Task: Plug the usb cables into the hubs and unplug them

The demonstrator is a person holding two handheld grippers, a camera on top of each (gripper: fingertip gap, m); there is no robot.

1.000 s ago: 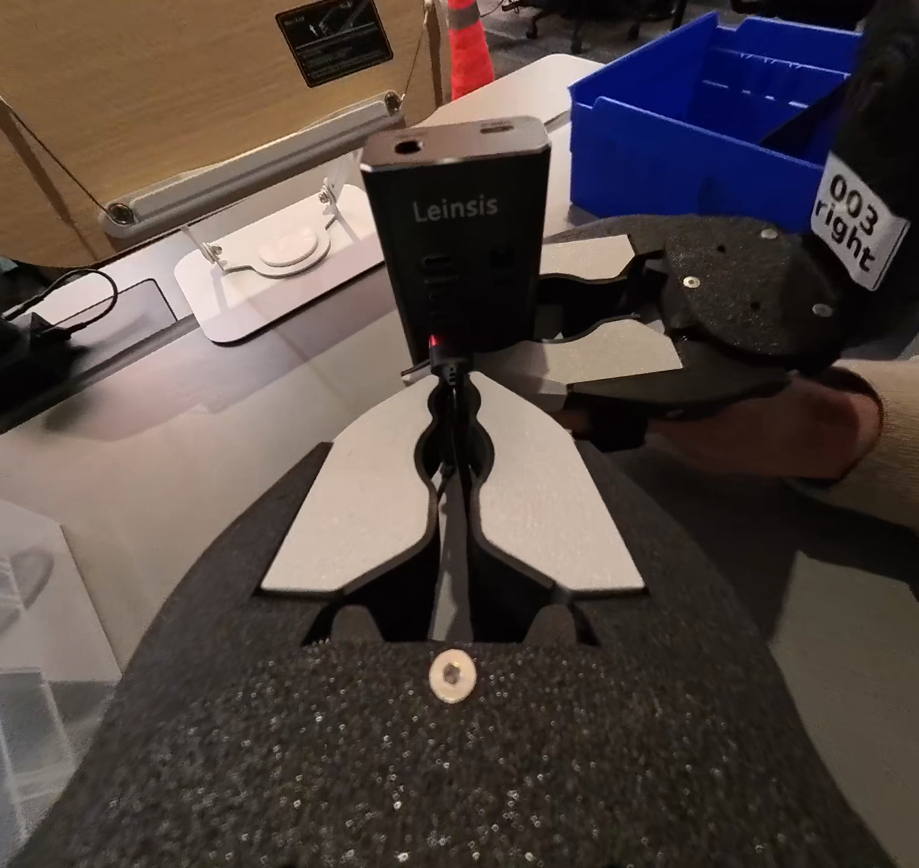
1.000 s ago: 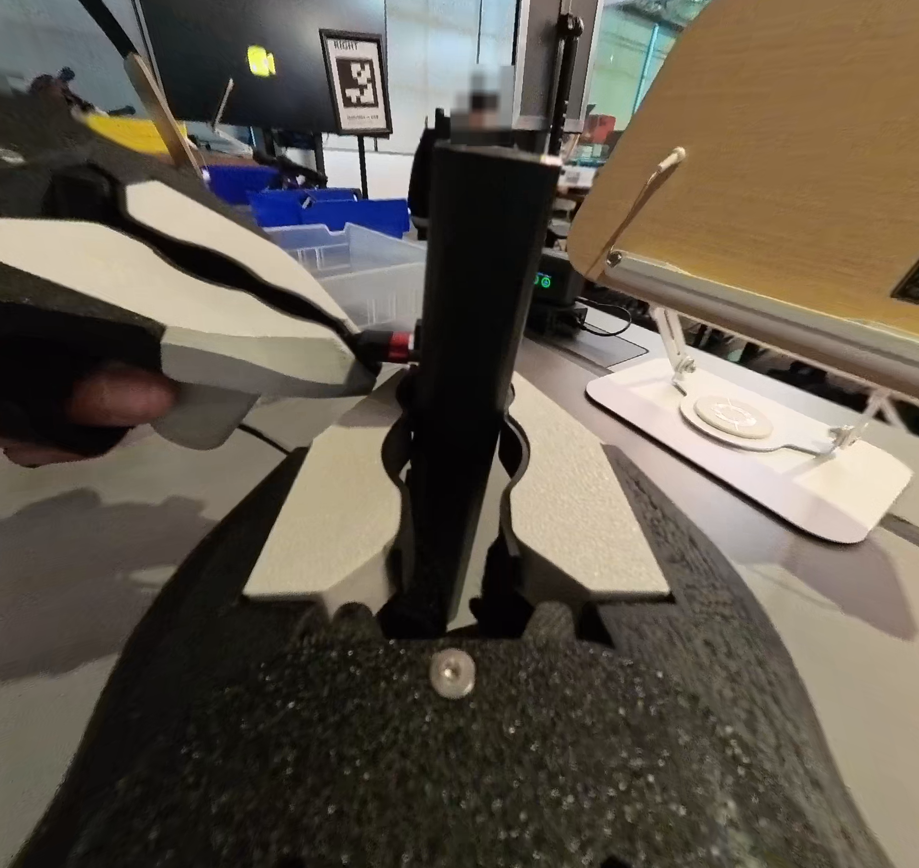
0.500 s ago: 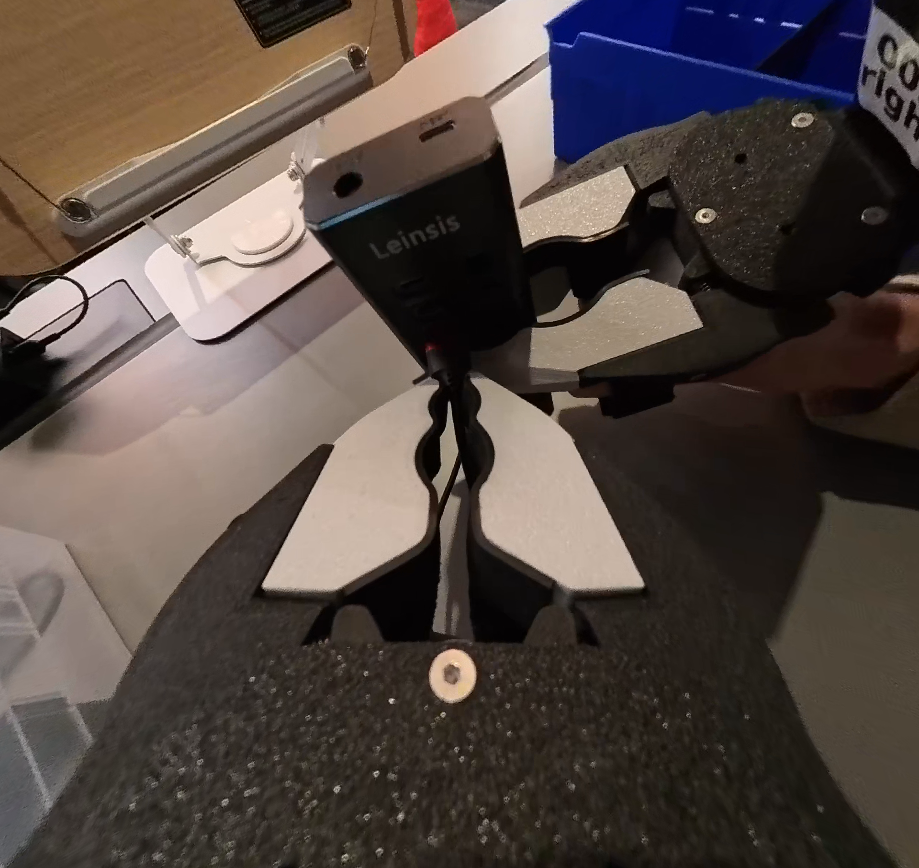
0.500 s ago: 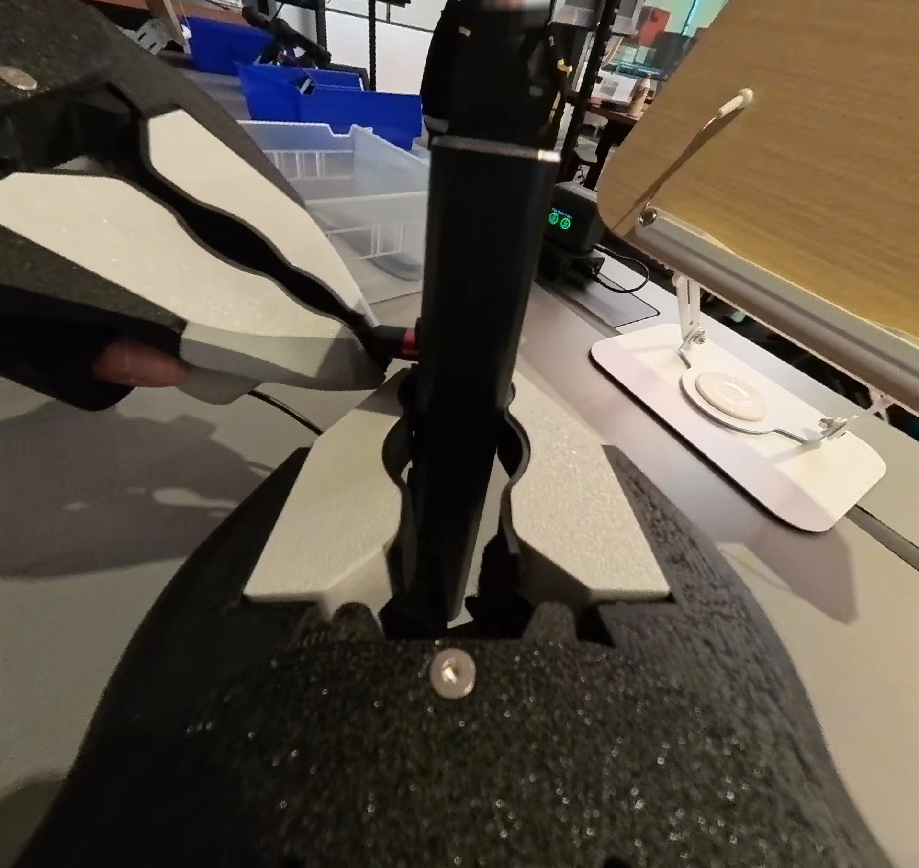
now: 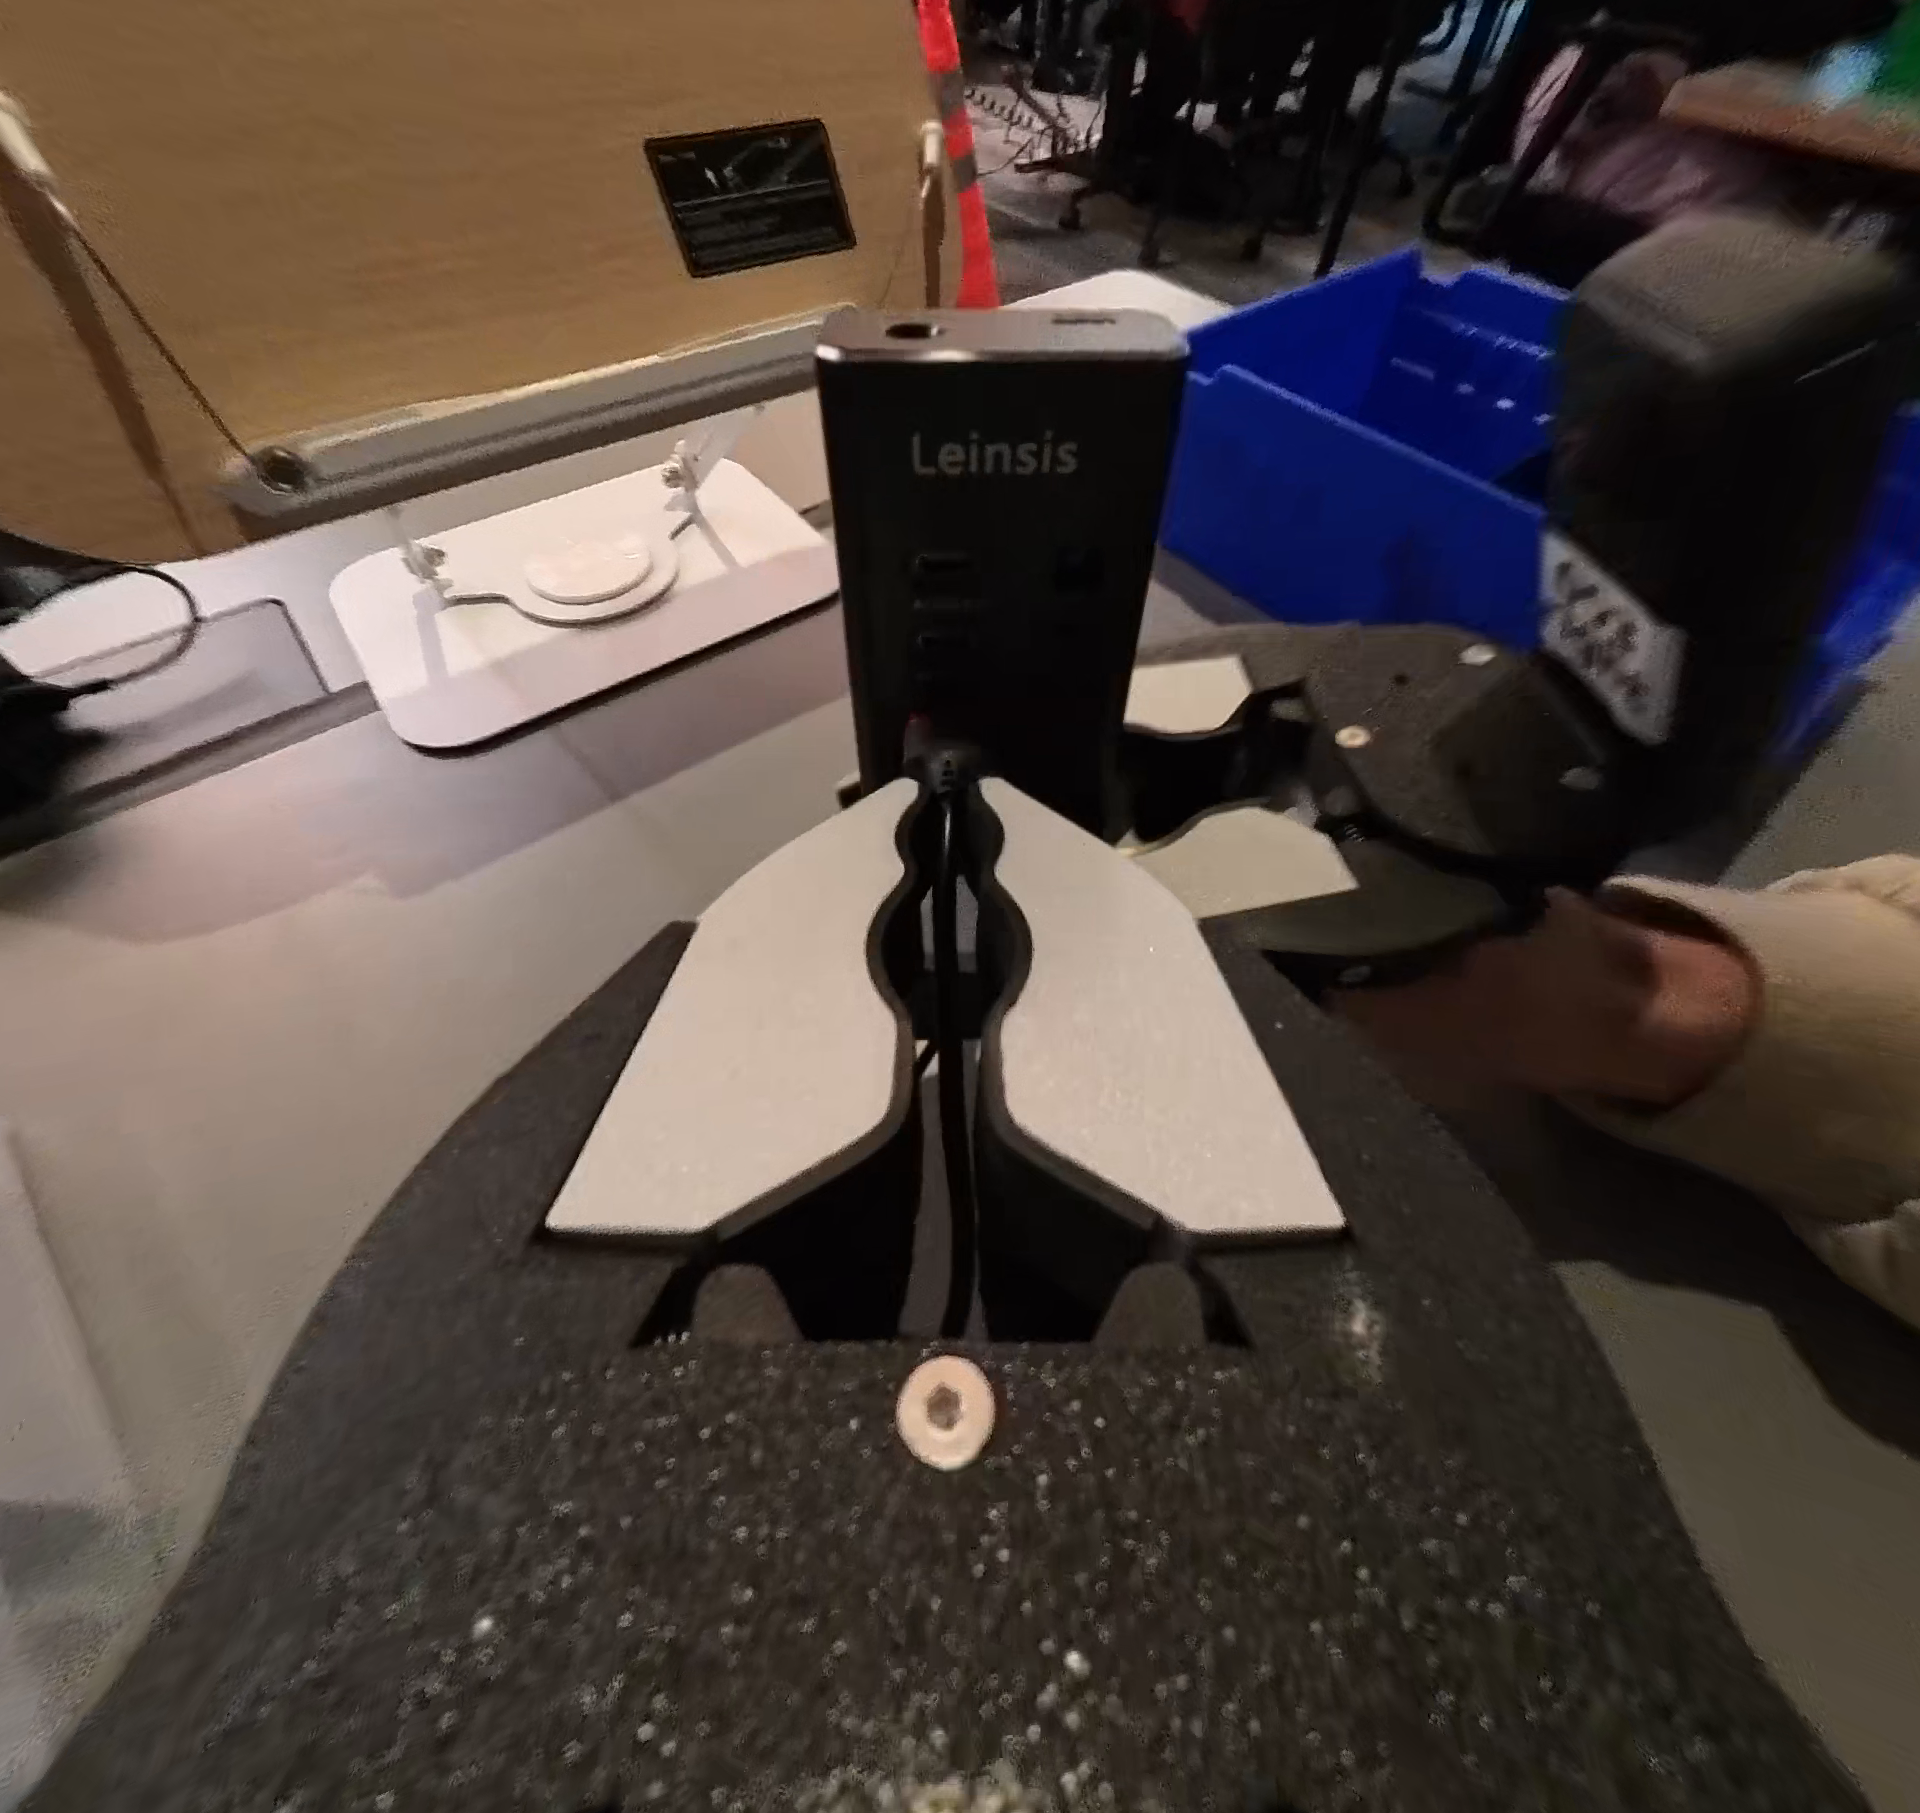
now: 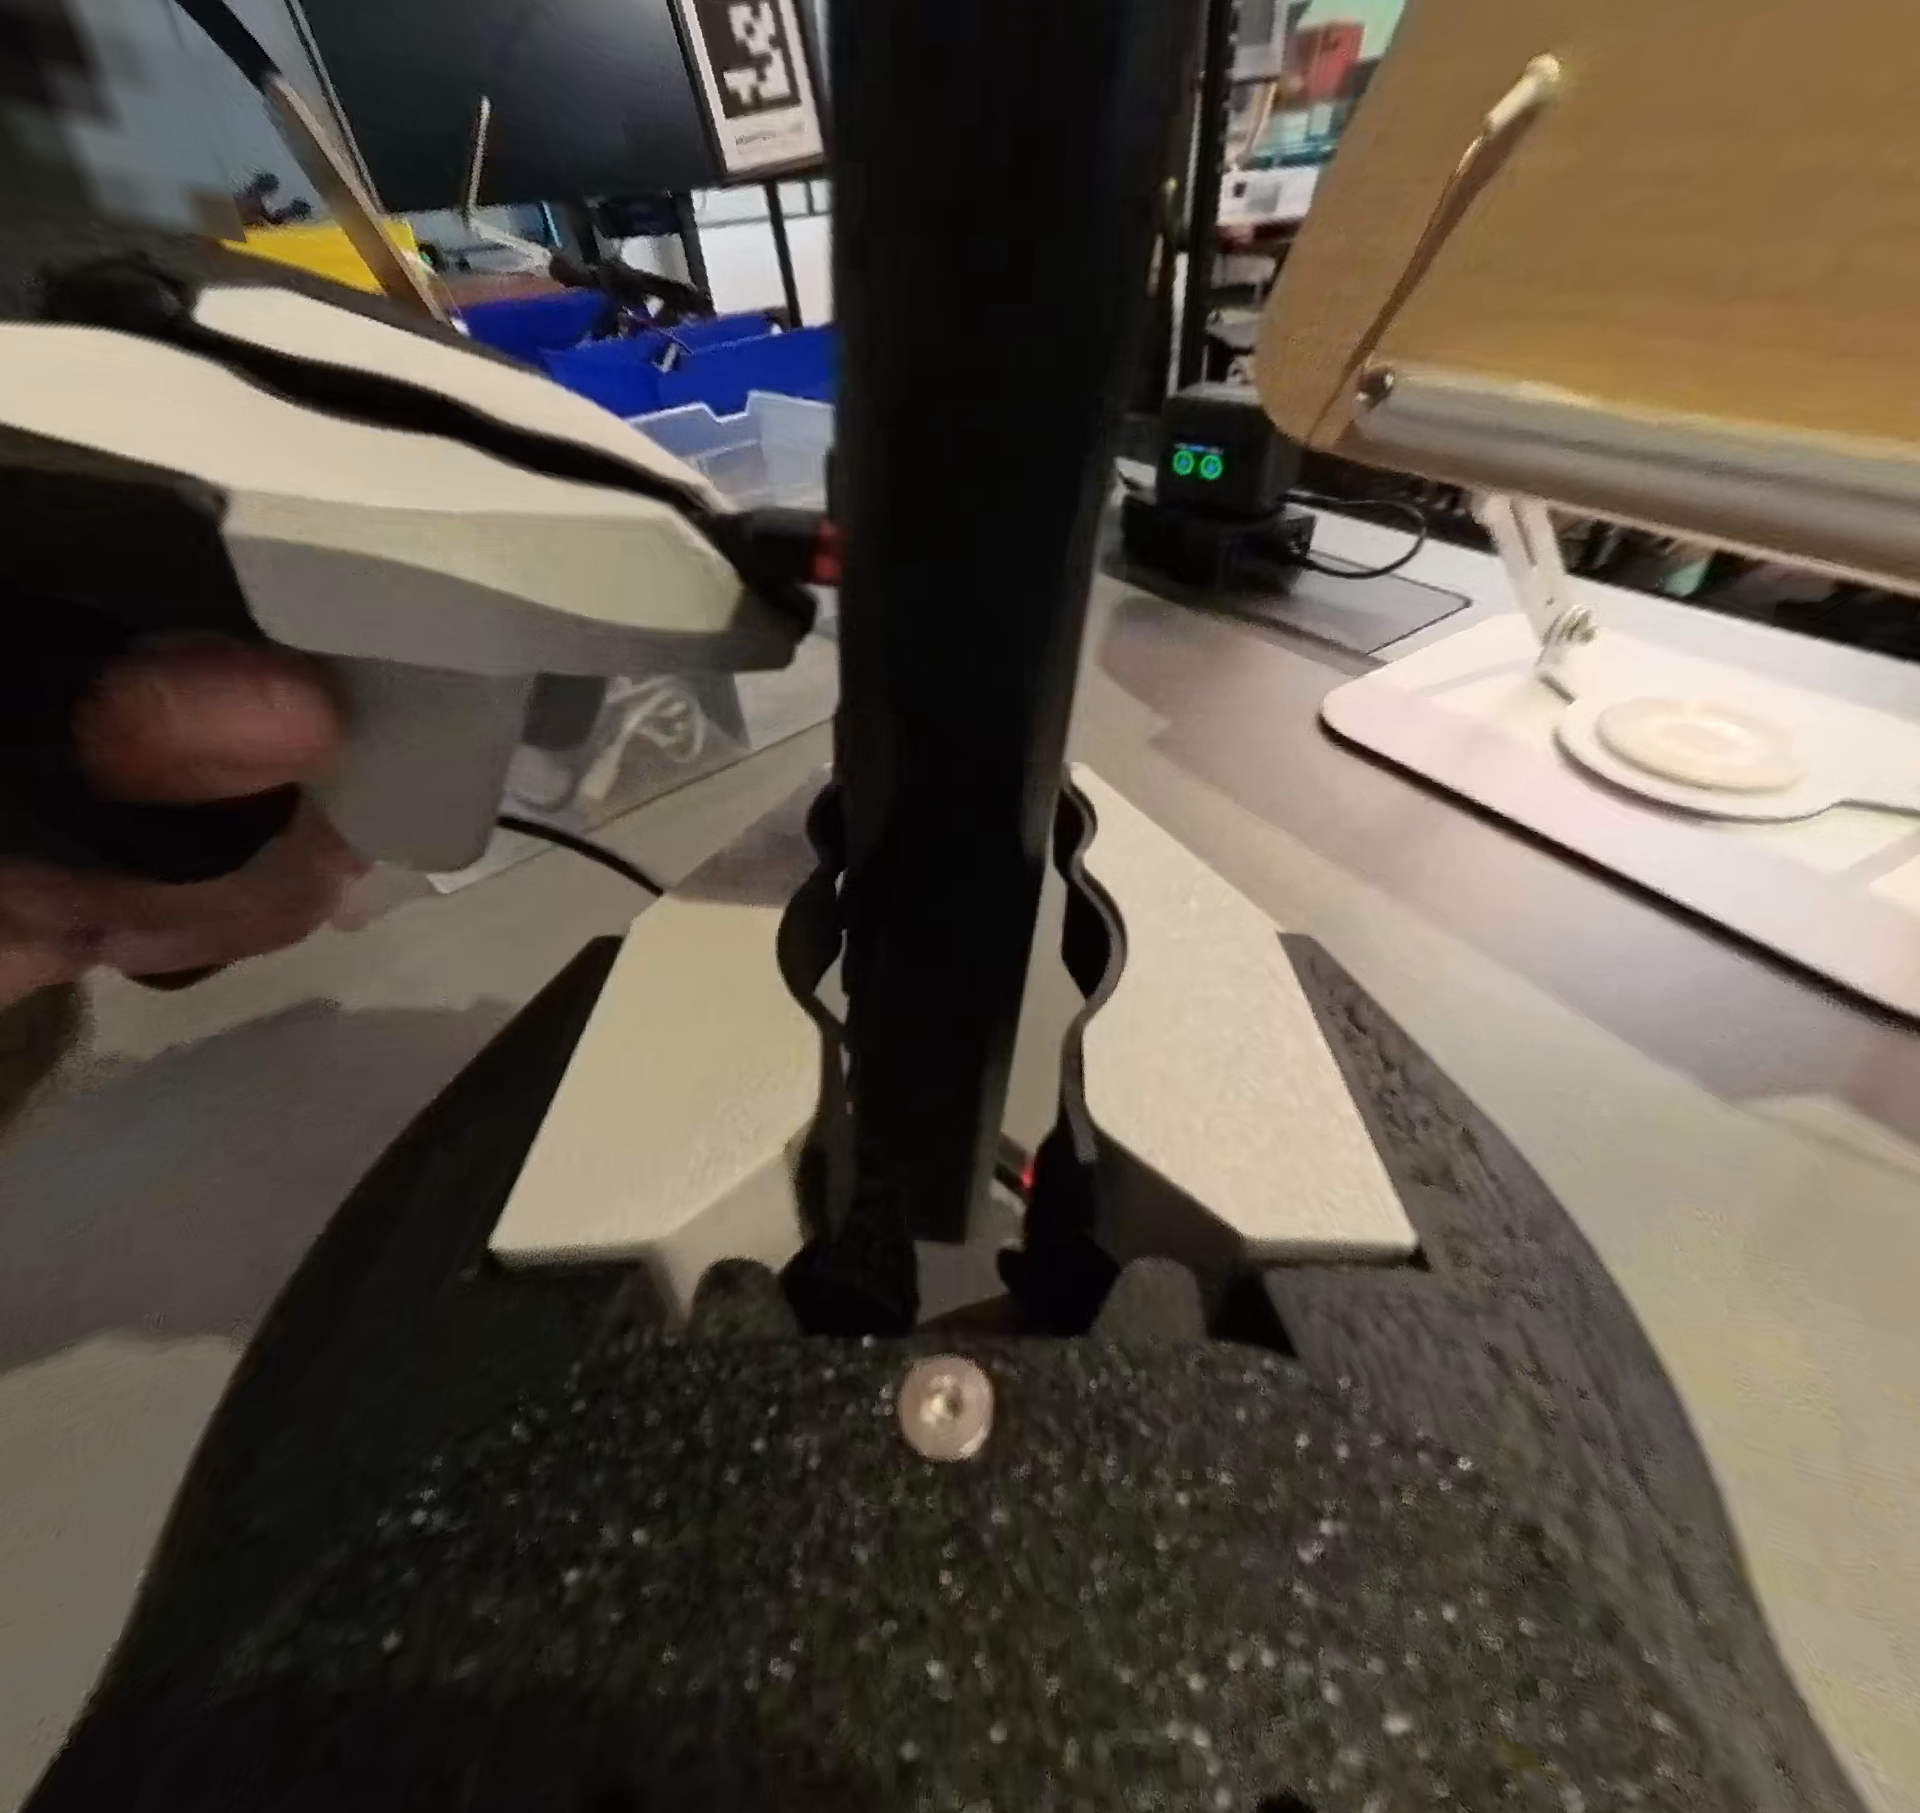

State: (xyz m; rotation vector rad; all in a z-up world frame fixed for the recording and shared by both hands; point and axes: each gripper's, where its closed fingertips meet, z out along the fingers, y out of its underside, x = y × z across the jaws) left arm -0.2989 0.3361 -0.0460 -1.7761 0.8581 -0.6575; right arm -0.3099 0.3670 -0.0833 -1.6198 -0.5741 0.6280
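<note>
A black USB hub (image 5: 997,537) stands upright, held near its lower end by my right gripper (image 6: 951,849), which is shut on it. It fills the centre of the right wrist view (image 6: 956,516). My left gripper (image 5: 943,787) is shut on a black USB plug (image 5: 940,761) with a red collar. The plug sits in a low port on the hub's front face. Its thin black cable (image 5: 951,1088) runs back between my fingers. In the right wrist view the left gripper (image 6: 769,568) comes in from the left with the plug (image 6: 805,553) against the hub.
A white stand base (image 5: 582,610) with a wooden board (image 5: 416,153) above it is behind the hub on the left. A blue bin (image 5: 1382,454) stands at the right rear. A clear bin (image 6: 727,454) and a black device with green lights (image 6: 1210,475) sit farther back. Left tips to right tips: about 5 centimetres.
The hub has swung from tilted back to upright and both grippers have shifted. The plug stays at the low port, held by the left gripper throughout.
</note>
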